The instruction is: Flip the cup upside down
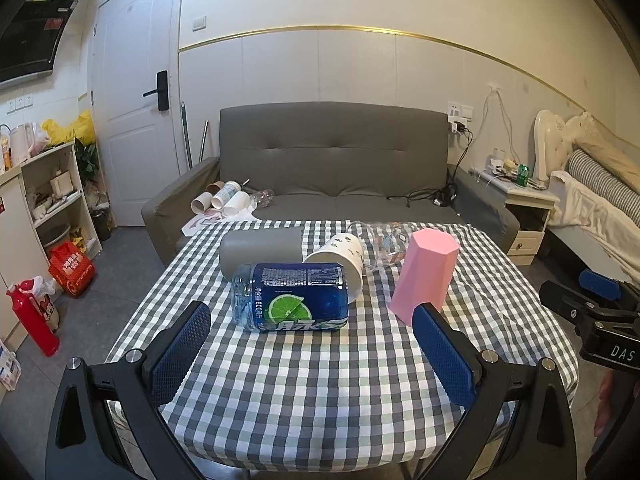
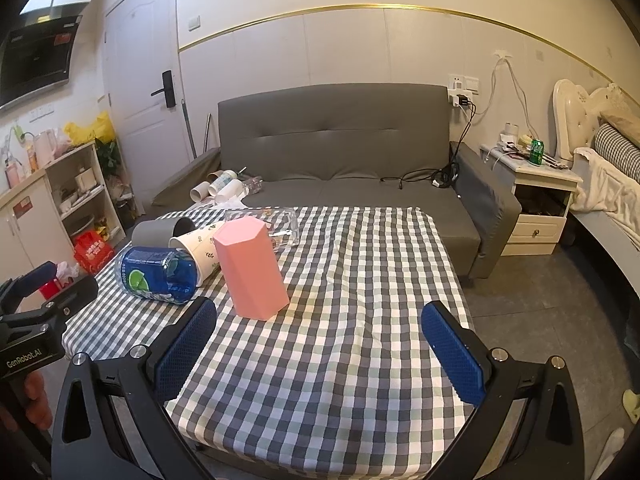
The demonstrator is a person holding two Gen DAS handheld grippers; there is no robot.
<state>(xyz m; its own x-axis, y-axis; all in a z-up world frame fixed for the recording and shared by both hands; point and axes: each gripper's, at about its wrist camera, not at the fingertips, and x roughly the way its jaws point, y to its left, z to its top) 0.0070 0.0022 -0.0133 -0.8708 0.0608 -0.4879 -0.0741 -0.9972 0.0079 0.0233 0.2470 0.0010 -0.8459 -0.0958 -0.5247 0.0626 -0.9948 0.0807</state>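
- Hovering over the near half of the checked tablecloth [image 2: 340, 360], the right gripper [image 2: 320, 338] has its jaws spread wide and grasps nothing; the left gripper [image 1: 312, 344] is likewise released and empty.
- Which cup the task means is a judgement: the pink faceted cup [image 2: 252, 268] looks the likeliest, standing nearest, just ahead of the right gripper's left finger.
- It stands with its wider end on the cloth and its narrower closed-looking end up, so it may already be inverted; I cannot tell for certain.
- Other candidates lie on their sides behind it: a grey cup [image 1: 260, 250], a white paper cup [image 1: 340, 260] and a clear glass [image 2: 272, 226], with a blue bottle [image 1: 290, 296] in front of them.
- To grip well, I would centre the pads on two opposite flat facets at mid-height, close squarely, lift clear of the cloth, then roll the wrist.
- The paper cup lies just beside the pink cup's left flank, and the bottle is near, so an approach from the right looks safer.
- Open room lies to the right and near side of the table; the right edge drops to the floor, so set down well inside it.
- The cloth is wrinkled near the middle; a flatter patch suits the landing.
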